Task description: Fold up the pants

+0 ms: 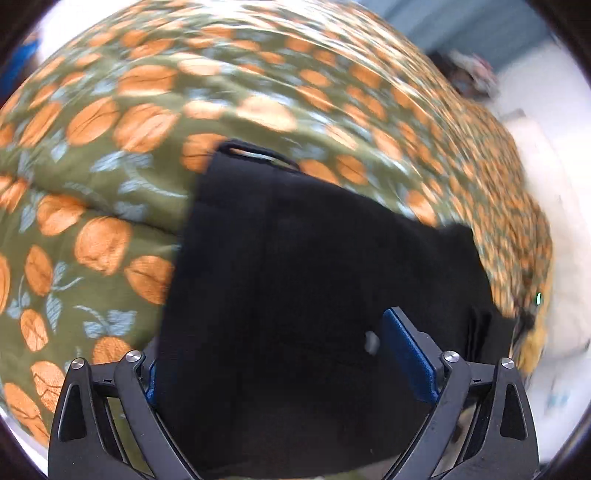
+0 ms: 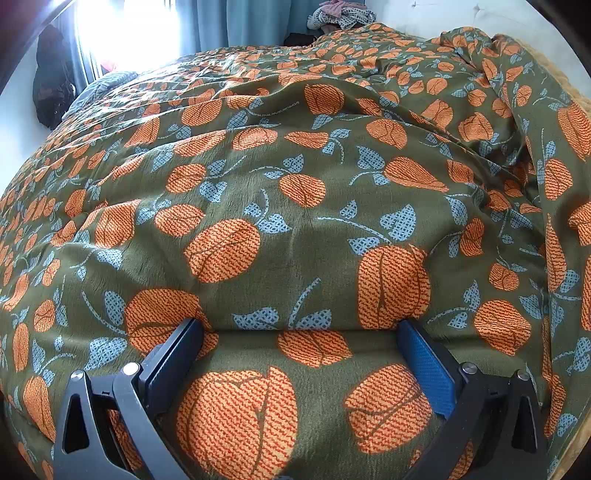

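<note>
The black pants (image 1: 314, 258) lie on the bedspread in the left wrist view, blurred, with a belt loop or hanger loop (image 1: 255, 151) at their far edge. My left gripper (image 1: 273, 332) stands wide open over them. Black cloth fills the gap between its jaws and hides most of the left finger, while the blue pad of the right finger (image 1: 406, 354) shows clear of the cloth. My right gripper (image 2: 299, 325) is open and low over bare bedspread with nothing between its fingers. No pants show in the right wrist view.
A green bedspread (image 2: 295, 184) with orange and blue print covers the whole bed, rumpled at the right. A pile of clothes (image 2: 340, 14) lies at the far end by blue curtains (image 2: 251, 22). A dark bag (image 2: 51, 74) hangs left of a bright window.
</note>
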Tool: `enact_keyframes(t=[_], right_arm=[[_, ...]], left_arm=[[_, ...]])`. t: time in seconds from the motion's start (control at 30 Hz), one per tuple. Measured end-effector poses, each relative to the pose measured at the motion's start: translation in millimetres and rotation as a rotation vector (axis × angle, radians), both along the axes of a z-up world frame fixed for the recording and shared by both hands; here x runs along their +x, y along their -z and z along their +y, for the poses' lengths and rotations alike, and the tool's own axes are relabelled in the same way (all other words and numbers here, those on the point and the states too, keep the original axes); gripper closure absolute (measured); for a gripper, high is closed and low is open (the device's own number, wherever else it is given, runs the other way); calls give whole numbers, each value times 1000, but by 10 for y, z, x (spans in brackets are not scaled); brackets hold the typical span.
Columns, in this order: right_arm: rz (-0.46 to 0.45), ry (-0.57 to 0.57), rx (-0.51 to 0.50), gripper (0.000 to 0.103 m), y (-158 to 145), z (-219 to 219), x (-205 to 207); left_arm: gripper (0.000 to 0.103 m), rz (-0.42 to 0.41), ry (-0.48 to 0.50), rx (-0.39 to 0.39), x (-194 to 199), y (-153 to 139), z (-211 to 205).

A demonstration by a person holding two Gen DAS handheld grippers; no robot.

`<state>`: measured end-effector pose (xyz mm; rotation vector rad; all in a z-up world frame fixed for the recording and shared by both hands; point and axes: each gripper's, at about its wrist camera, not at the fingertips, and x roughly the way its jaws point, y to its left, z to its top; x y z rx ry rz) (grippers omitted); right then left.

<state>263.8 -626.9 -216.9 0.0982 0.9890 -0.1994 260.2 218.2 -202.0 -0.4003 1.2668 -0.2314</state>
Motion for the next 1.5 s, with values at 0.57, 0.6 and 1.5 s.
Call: enact_keyframes(t=[0.57,0.6,1.5], right_arm=[[0,0,-1,0,1,0,1],[0,0,-1,0,2,-1,1],[-1,1,-2,0,4,-3,3]], left_arm=[[86,-33,-155,-35,-330,-576,-7],[86,-48,-161,-64,-360,-678,-58],[88,-80,341,-167,-335,-934,-3910]])
